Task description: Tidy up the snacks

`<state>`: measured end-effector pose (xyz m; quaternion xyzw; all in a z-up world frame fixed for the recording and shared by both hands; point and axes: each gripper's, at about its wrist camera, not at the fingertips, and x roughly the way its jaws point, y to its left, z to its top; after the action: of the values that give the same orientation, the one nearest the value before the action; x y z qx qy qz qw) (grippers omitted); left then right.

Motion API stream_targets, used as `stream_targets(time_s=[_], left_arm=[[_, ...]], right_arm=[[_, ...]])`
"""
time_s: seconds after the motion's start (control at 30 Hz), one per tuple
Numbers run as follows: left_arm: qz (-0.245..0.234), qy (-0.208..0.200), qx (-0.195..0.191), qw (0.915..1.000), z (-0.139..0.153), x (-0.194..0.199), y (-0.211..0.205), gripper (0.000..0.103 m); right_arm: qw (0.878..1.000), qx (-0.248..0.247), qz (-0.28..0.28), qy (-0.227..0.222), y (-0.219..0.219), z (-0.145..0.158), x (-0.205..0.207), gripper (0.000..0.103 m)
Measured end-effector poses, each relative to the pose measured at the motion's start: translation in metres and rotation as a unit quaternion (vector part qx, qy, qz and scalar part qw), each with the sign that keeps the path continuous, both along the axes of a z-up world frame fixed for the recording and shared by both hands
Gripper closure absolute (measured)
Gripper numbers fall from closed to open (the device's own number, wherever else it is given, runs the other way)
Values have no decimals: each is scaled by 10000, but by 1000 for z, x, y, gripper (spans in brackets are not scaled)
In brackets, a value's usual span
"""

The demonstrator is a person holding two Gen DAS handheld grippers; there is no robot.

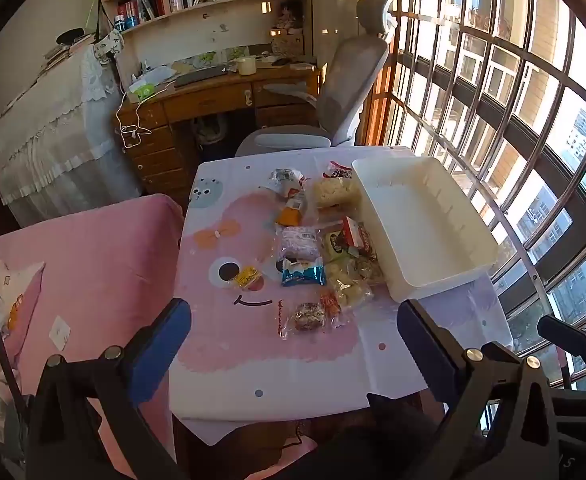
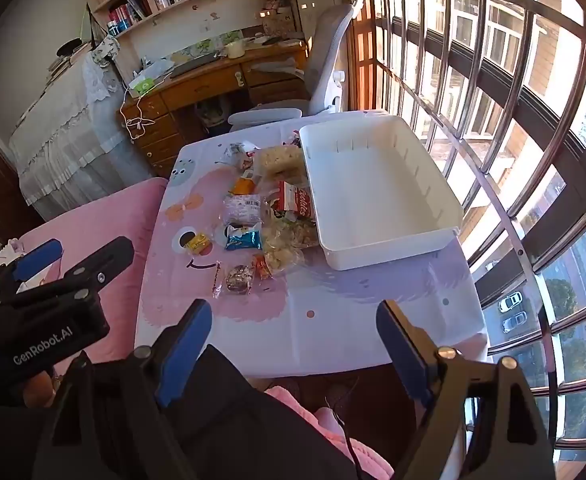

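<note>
Several wrapped snacks (image 1: 317, 240) lie in a loose pile on the pink cartoon tablecloth (image 1: 253, 352), also in the right wrist view (image 2: 261, 216). Among them are a blue packet (image 1: 303, 273), a small yellow packet (image 1: 247, 277) and a clear-wrapped brown cake (image 1: 307, 316). An empty white bin (image 1: 433, 248) stands right of the pile, also in the right wrist view (image 2: 373, 192). My left gripper (image 1: 293, 340) is open and empty, held above the table's near part. My right gripper (image 2: 293, 332) is open and empty, near the table's front edge. The left gripper also shows at the left of the right wrist view (image 2: 65, 256).
A pink-covered seat (image 1: 93, 264) adjoins the table on the left. A grey office chair (image 1: 333, 92) and a wooden desk (image 1: 213, 100) stand behind the table. A barred window (image 1: 513, 120) runs along the right side.
</note>
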<state>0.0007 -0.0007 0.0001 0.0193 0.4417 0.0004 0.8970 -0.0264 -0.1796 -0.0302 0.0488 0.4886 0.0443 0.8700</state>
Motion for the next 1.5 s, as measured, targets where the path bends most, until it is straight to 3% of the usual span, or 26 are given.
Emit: stream_targets(time_s=[0.57,1.5], left_arm=[[52,-89,21,9999,4,-5,9,1],[416,80,-79,9991,-7,-1,-20,1]], right_arm=[[10000,17,3,35,-1,-1,2,18],[9991,-58,371,193,-24,-11,13,18]])
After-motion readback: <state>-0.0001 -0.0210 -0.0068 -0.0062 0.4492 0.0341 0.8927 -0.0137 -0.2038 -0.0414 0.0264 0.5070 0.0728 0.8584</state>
